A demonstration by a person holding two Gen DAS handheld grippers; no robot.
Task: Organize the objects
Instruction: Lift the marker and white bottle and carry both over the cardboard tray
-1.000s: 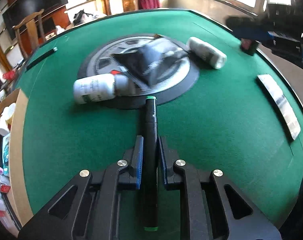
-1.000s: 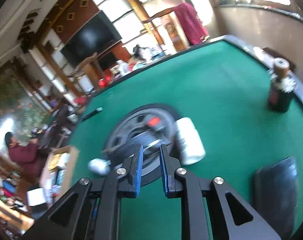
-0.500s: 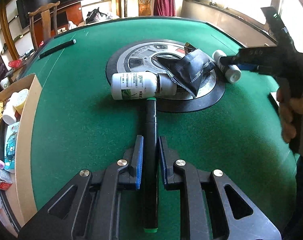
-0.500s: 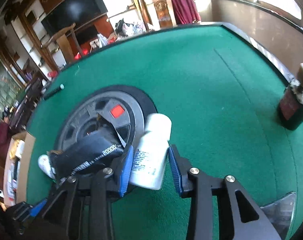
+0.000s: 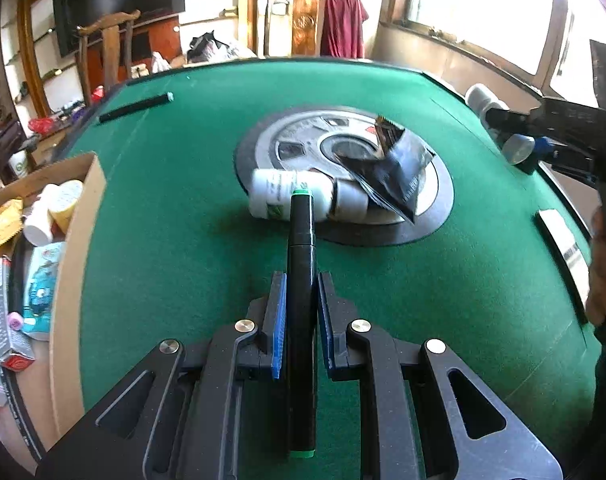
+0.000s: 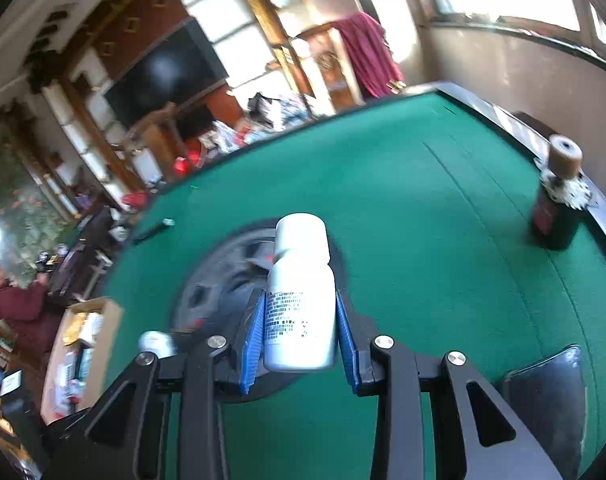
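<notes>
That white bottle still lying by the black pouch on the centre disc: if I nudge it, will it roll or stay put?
The white bottle lies on its side and is round, so it would probably roll. The black pouch leans over its cap end and may slow it. Its smooth plastic may slip in the jaws.

Green felt counter (image 5: 183,208) set in wood-panelled room. Dark television (image 5: 119,12) mounted on far wall at 11 o'clock; wooden chair (image 5: 111,52) placed below it. Red garment (image 5: 345,24) hung on carved chair at 12 o'clock. Bright daylight admitted through windows (image 5: 483,4) at 2 o'clock.
</notes>
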